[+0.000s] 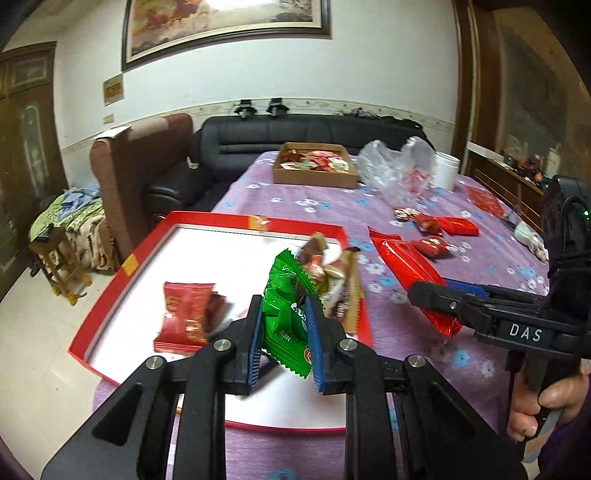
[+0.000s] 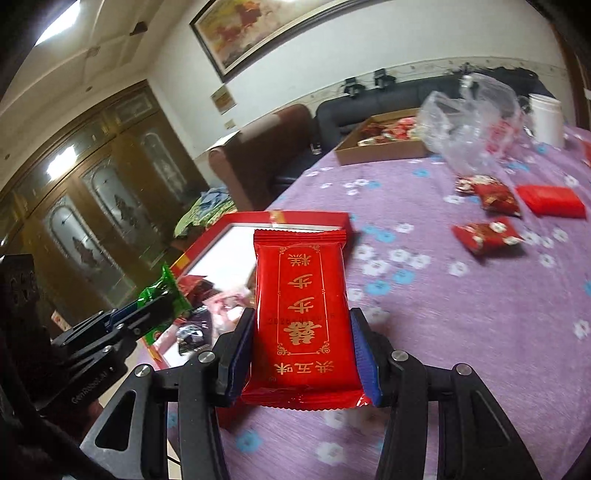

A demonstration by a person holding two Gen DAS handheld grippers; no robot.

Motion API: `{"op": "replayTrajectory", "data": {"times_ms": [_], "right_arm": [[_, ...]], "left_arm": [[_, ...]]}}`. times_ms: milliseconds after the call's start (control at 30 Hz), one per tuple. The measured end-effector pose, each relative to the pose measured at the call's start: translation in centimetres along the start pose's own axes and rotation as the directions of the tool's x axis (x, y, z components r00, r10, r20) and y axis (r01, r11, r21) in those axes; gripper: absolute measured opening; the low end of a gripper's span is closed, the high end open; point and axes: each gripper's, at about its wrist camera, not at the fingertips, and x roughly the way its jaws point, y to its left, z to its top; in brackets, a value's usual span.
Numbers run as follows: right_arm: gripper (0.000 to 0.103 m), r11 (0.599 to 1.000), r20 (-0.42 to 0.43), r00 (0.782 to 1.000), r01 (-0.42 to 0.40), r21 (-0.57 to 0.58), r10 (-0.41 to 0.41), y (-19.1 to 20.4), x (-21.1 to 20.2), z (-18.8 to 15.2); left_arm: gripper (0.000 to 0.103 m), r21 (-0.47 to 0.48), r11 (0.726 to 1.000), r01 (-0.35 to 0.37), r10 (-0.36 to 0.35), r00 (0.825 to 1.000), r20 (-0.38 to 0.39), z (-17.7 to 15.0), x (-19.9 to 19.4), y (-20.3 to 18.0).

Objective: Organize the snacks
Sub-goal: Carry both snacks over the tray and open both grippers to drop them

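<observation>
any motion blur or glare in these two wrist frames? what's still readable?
Left wrist: the green packet between the fingers is sharp, the brown wrappers behind it smear; the painting is blown out at its top edge. Right wrist: the red packet and its gold print read clearly, the tablecloth streaks, ceiling lights glare; fisheye bends walls in both.

Counter (image 1: 325, 206) under purple floral cloth. Red-rimmed tray (image 1: 122, 273) at 9 o'clock; cardboard box (image 1: 314, 177) at 12; clear plastic bag (image 1: 391, 166) and white tub (image 1: 447, 170) at 1; small red packets (image 1: 436, 245), possibly candy, scattered around 2.
</observation>
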Motion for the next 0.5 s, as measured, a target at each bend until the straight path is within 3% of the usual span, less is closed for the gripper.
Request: {"op": "replayTrajectory", "data": {"times_ms": [500], "right_arm": [[0.05, 0.996, -0.048, 0.998, -0.04, -0.082, 0.036, 4.7, 4.0, 0.5]], "left_arm": [[0.02, -0.055, 0.993, -0.1, 0.099, 0.995, -0.018, -0.5, 1.2, 3.6]]}}
